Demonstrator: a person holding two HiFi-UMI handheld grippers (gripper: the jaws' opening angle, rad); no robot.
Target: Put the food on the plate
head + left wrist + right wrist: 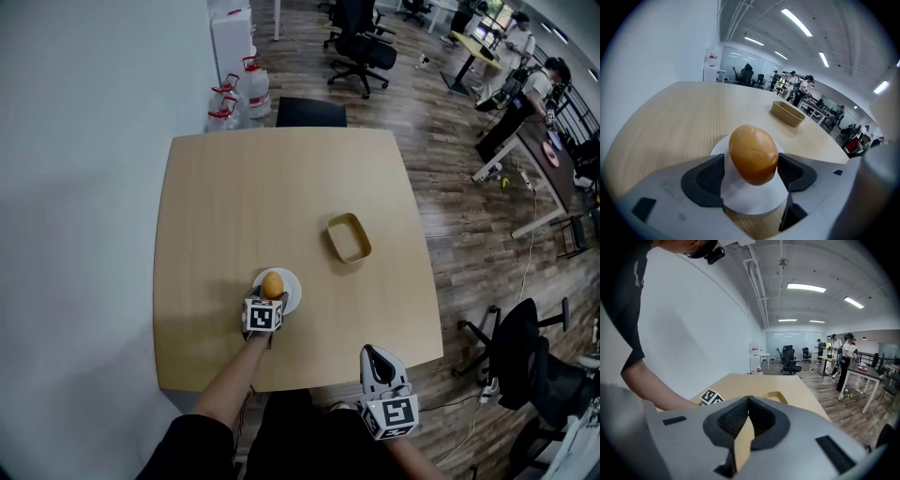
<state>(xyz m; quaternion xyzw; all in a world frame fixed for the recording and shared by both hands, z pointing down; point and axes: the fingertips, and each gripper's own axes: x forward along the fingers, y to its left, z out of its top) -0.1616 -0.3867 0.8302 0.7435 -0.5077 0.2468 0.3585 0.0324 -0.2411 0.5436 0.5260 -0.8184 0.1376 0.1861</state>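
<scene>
The underside of the food (753, 153) is lying in shadow in the left gripper view, so whether it is resting on the plate (752, 199) or hanging just above it is hard to make out. In the head view the marker cube is covering most of the left gripper (266, 305), and the bottom edge is cutting off both arms. The people at the far desks are showing too small to read.

The left forearm (230, 380) is reaching forward over the near edge of the table (244, 187), holding the left gripper level and pointing away from the person. Its jaws are standing a little wider than the food, one on each side. The right pad is meeting the food's outline, while a thin strip of white plate is showing between the left pad and the food. The food, a golden-brown oval, is standing on end over the middle of the plate, which is sitting near the table's front edge. A tan tray (348, 237) is lying well apart, further back and to the right.

The right gripper (377, 361) is hovering off the table's near edge at the person's right side. Its jaws are pressing together with nothing between them
</scene>
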